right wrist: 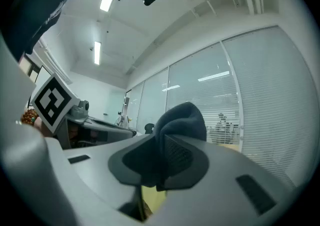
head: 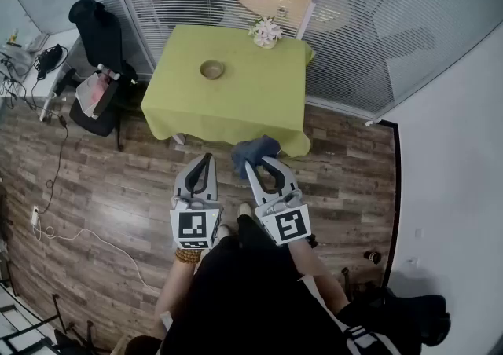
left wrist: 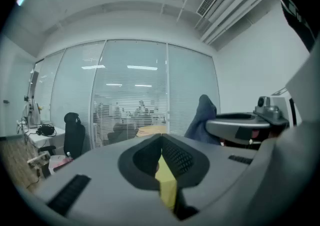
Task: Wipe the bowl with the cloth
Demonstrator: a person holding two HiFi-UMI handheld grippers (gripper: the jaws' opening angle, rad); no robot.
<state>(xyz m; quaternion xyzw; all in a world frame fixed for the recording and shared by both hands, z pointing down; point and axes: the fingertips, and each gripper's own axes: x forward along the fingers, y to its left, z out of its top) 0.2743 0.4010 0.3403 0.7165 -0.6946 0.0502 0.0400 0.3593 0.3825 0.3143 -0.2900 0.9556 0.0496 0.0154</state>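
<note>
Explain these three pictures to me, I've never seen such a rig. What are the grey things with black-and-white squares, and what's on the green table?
There is no robot arm here. A person holds a grey two-jaw gripper in each hand, and the square-marked cubes are part of those tools. The head view comes from a camera on the person's head looking down, and shows the left gripper and the right gripper in front of the body. The other two views come from cameras riding on each gripper, looking along its jaws. The left jaws are shut on nothing. The right jaws are shut on a dark blue cloth. Ahead stands a table with a green cover, bearing a small bowl and a pot of flowers.
</note>
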